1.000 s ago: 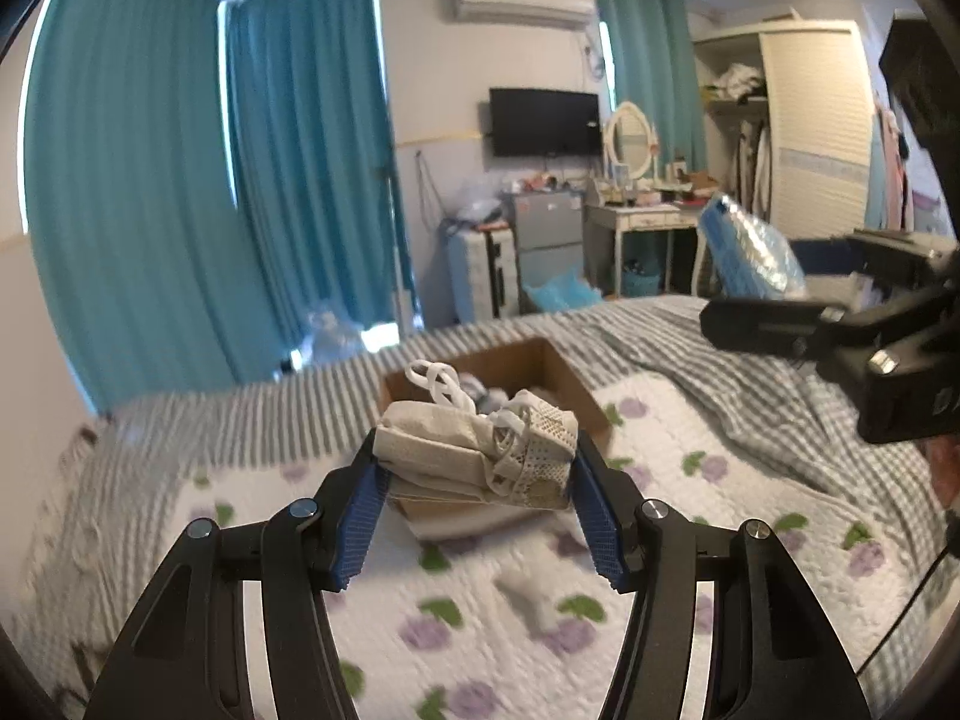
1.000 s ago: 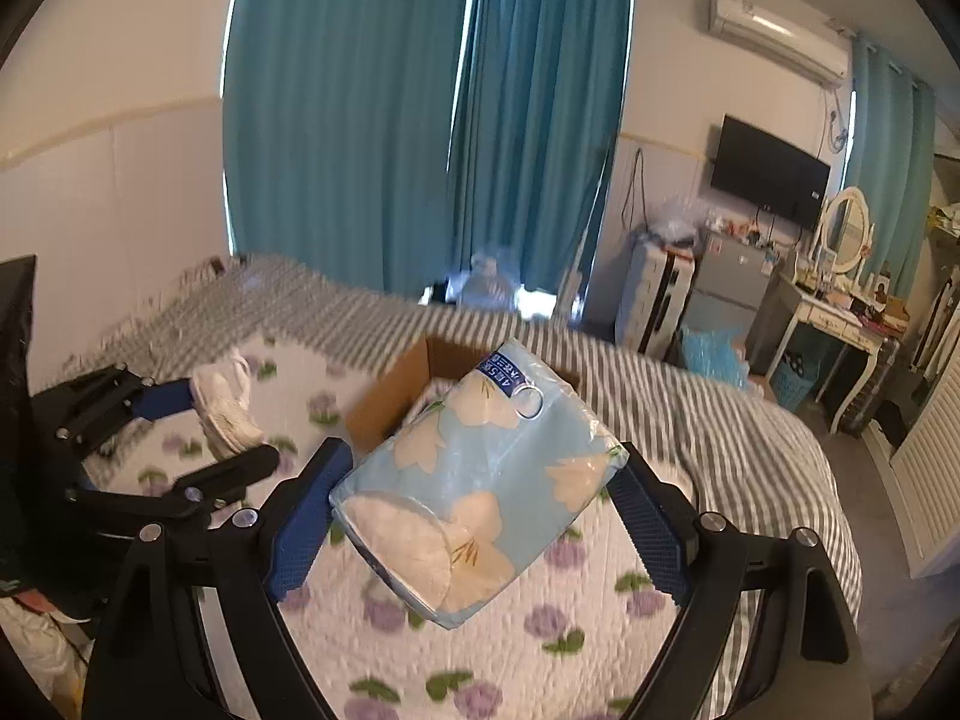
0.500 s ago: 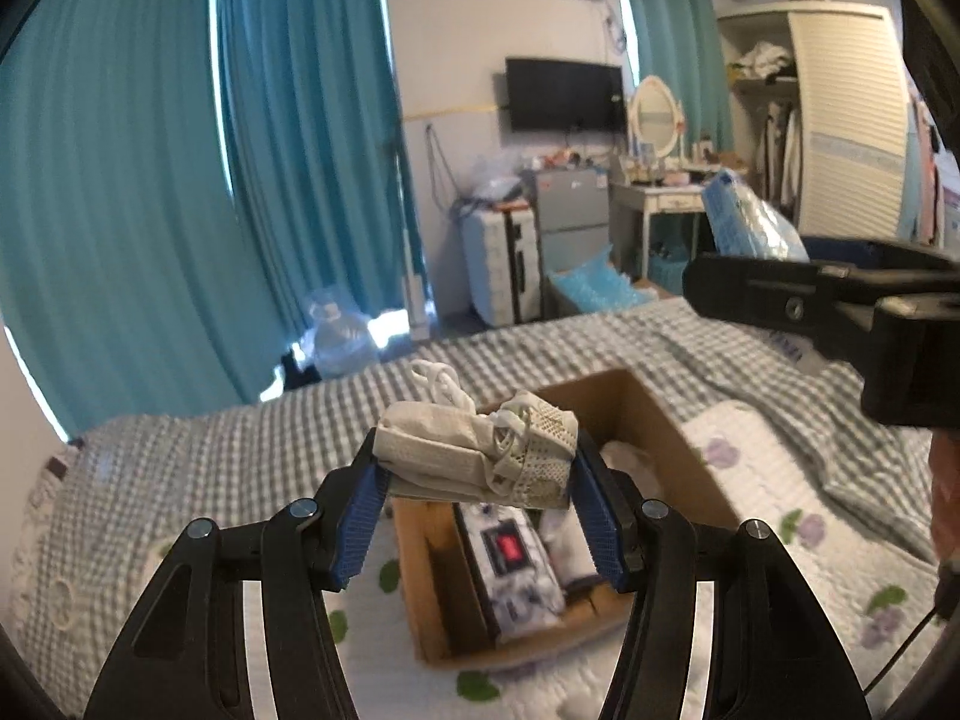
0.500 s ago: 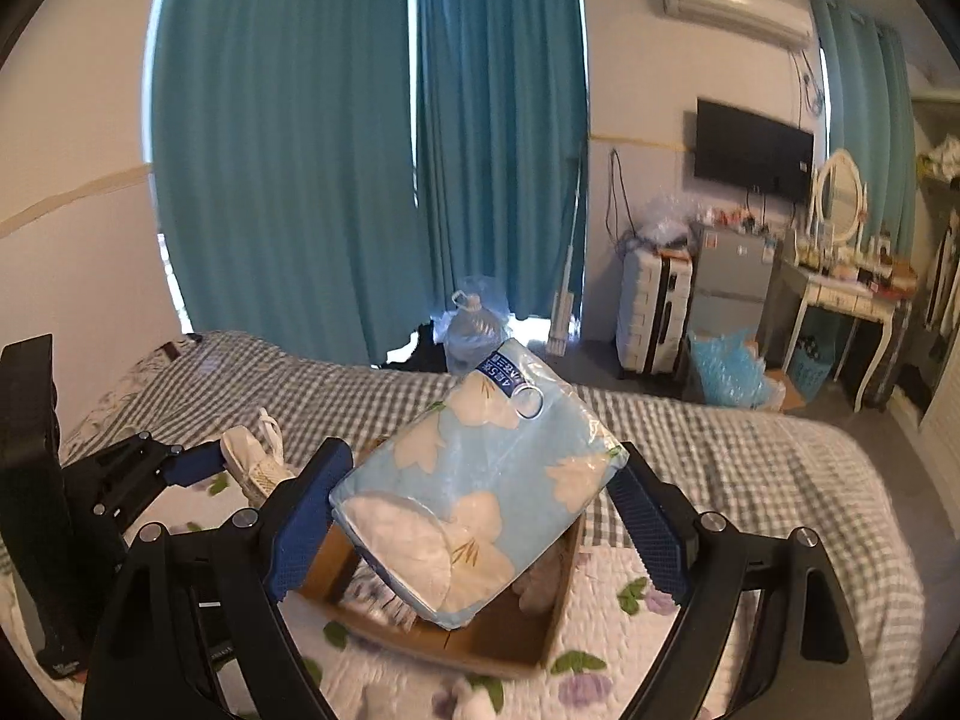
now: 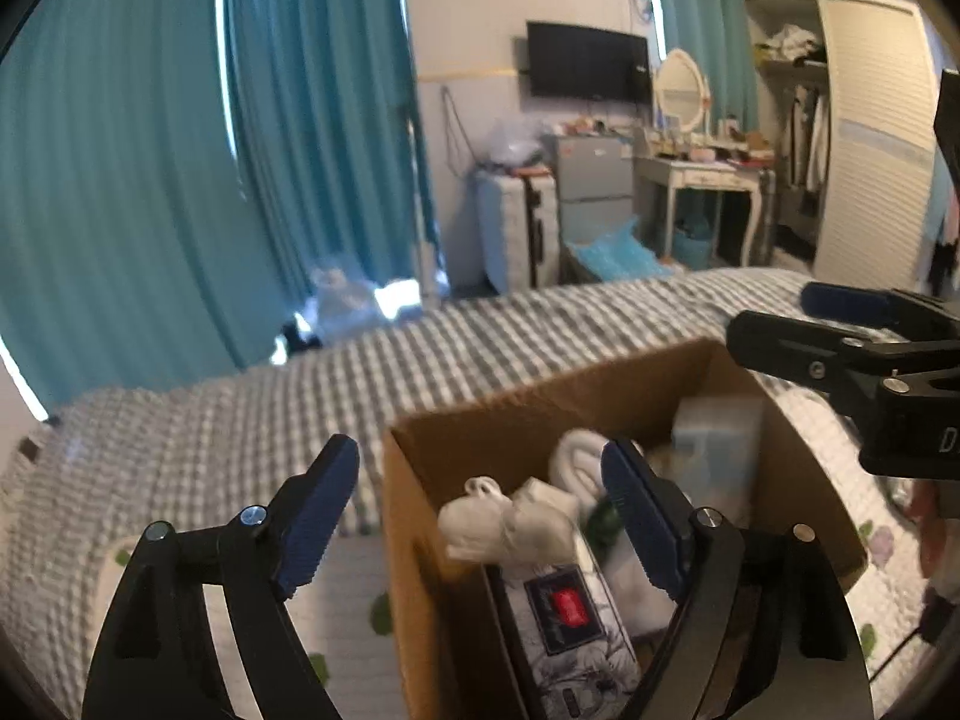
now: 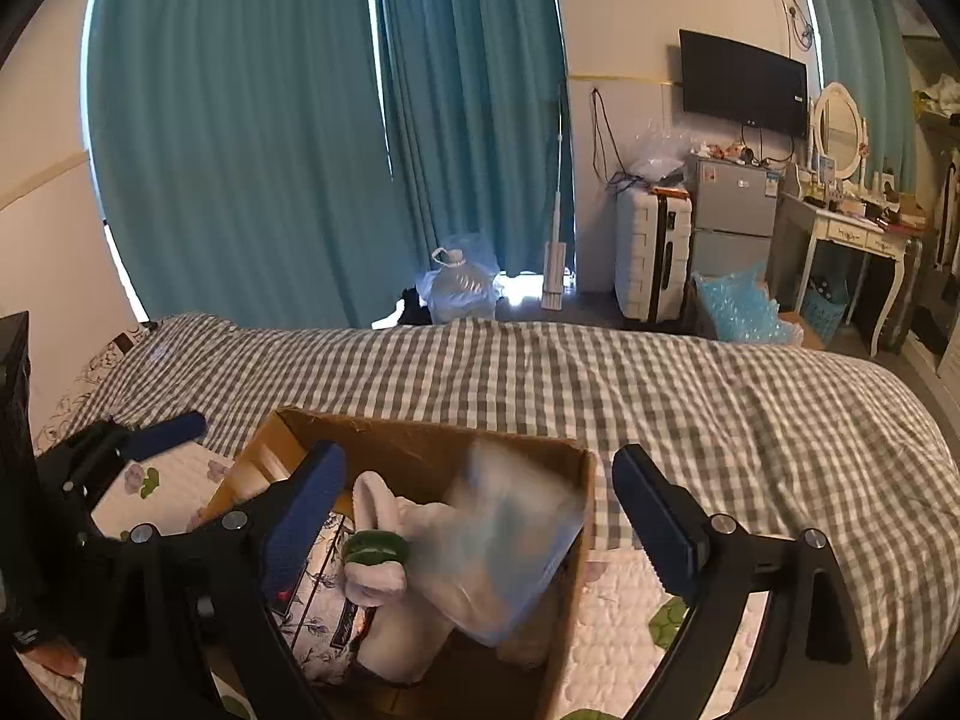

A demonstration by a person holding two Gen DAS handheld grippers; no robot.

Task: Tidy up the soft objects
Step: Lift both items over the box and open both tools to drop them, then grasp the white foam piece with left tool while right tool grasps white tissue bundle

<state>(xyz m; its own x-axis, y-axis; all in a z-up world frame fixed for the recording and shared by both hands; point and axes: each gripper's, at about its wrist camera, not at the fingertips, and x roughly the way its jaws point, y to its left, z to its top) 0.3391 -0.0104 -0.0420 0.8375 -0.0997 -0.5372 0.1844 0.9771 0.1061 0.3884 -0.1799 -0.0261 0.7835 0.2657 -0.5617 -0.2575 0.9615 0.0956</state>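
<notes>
Blue floral tissue pack [image 6: 510, 534] blurred in mid-drop inside the cardboard box [image 6: 420, 426], over the right end — below and between the spread fingers of the right gripper [image 6: 477, 501], touching neither pad. Cream lace-edged cloth bundle [image 5: 510, 525] lying at the box's left end atop a patterned wipes pack [image 5: 570, 618], just under the left gripper [image 5: 480, 510], whose fingers stand wide apart with nothing between them.

Risks from here, as a guess: tissue pack looks tilted toward the box's right wall, so could settle propped on the rim and topple out onto the quilt [image 6: 612, 630] if bumped. Left gripper's right finger [image 5: 642, 516] hangs low inside the box, near the white rolled towel [image 5: 579, 456] — could snag the bundle's loops or drag the light box on pulling away. Right gripper's left finger [image 6: 306, 510] sits close to the pink plush with the green band [image 6: 375, 549]; same snagging danger. Grippers near each other over one small box — a knock possible.
</notes>
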